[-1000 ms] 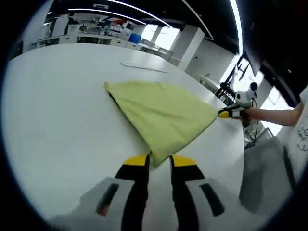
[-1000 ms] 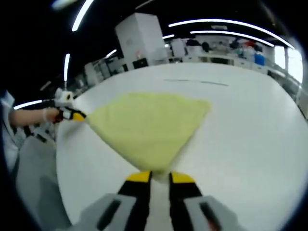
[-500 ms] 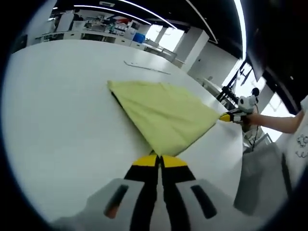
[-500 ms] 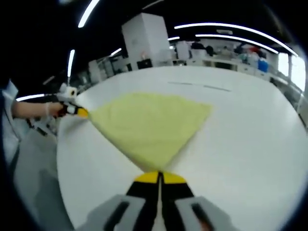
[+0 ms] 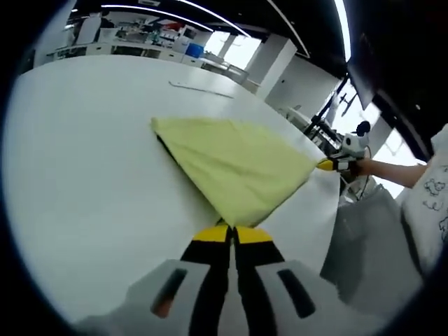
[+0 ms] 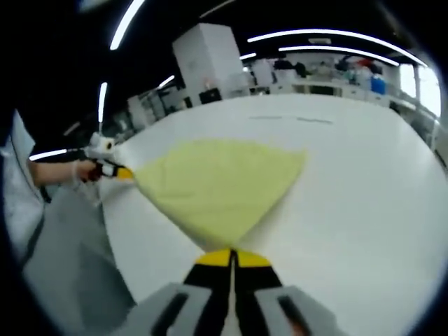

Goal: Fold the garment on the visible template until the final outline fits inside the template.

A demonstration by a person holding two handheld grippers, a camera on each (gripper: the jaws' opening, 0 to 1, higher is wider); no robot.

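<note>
now you have both the left gripper [image 5: 232, 235] and the right gripper [image 6: 231, 259] closed on 2 near corners of the yellow garment [image 5: 234, 164] lying on the white table [image 5: 84, 154], so uneven lifting could skew the fold.

Readable text: none — nothing here can be made out as words or numbers.
White clothing [image 5: 430, 203], far right in the left gripper view: dark printed marks — too small and blurred to read.
Far shelves [image 6: 336, 73], right gripper view: coloured boxes, any labels illegible.
</note>
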